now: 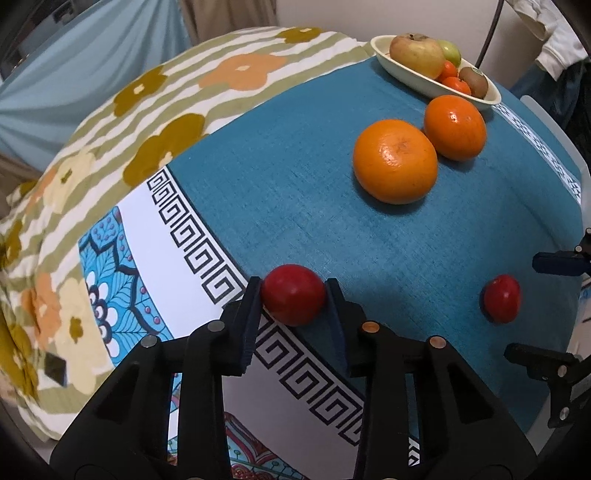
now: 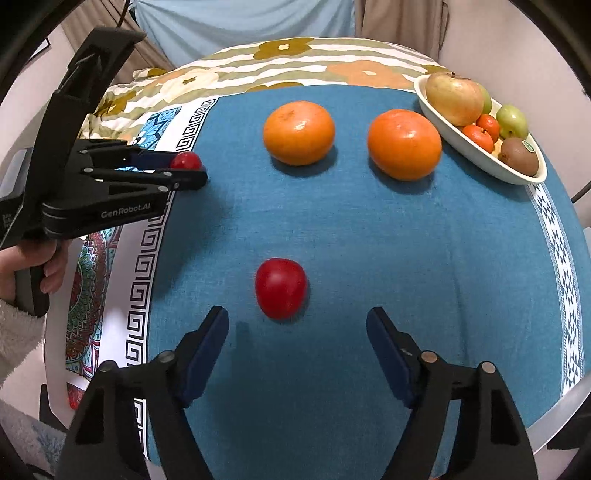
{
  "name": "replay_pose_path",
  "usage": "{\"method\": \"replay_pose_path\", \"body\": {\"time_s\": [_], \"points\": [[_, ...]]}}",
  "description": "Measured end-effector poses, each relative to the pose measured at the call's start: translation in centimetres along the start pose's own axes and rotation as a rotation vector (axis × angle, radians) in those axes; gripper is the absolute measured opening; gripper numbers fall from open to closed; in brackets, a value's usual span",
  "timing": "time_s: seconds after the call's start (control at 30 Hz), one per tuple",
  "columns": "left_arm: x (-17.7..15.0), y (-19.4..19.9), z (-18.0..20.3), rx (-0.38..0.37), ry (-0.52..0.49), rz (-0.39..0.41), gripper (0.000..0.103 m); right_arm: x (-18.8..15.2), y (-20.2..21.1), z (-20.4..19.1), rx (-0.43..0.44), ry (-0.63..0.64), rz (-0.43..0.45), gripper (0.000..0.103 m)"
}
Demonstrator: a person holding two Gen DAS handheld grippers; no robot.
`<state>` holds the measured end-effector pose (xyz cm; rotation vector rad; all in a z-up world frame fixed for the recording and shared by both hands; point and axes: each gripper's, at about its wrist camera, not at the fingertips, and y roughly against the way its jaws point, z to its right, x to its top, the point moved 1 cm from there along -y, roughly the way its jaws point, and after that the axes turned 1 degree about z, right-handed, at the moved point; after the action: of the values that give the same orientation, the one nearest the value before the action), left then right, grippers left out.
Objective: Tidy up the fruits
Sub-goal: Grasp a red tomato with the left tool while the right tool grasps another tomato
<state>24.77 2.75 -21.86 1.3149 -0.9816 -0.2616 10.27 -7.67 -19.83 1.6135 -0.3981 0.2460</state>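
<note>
Jaws: left gripper (image 1: 293, 295) pinching a red tomato (image 1: 293, 294) at 9 o'clock of the blue tablecloth (image 2: 369, 258) | right gripper (image 2: 297, 332) spread, second red tomato (image 2: 281, 288) just ahead | fruit bowl (image 2: 476, 155) at 2 o'clock.

pale wall (image 2: 498, 40); light-blue curtain (image 2: 243, 22); floral quilt (image 1: 122, 122) behind teal tablecloth (image 2: 369, 258).
</note>
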Motion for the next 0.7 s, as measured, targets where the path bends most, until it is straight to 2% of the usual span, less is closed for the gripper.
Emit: {"method": "replay_pose_path", "body": {"time_s": [0.13,0.3,0.4,0.67,0.7], "points": [[-0.4,0.3,-0.1,-0.004,0.003,0.003,0.038,0.2,-0.3,-0.2,-0.003,-0.004,-0.006,0.063],[-1.1,0.6,-0.4,-0.008,0.030,-0.003,0.038,0.4,-0.8,-0.6,-0.024,-0.001,-0.007,0.059],[-1.6,0.9,-0.5,-0.006,0.049,-0.005,0.038,0.5,-1.2,-0.9,-0.028,0.010,-0.017,0.049],[-2.9,1.6,-0.9,-0.003,0.095,-0.009,0.038,1.1,-1.5,-1.9,-0.039,0.046,-0.001,0.043],[-3.1,1.7,-1.0,-0.002,0.098,-0.010,0.038,1.1,-1.6,-2.0,-0.039,0.050,-0.002,0.036]]}}
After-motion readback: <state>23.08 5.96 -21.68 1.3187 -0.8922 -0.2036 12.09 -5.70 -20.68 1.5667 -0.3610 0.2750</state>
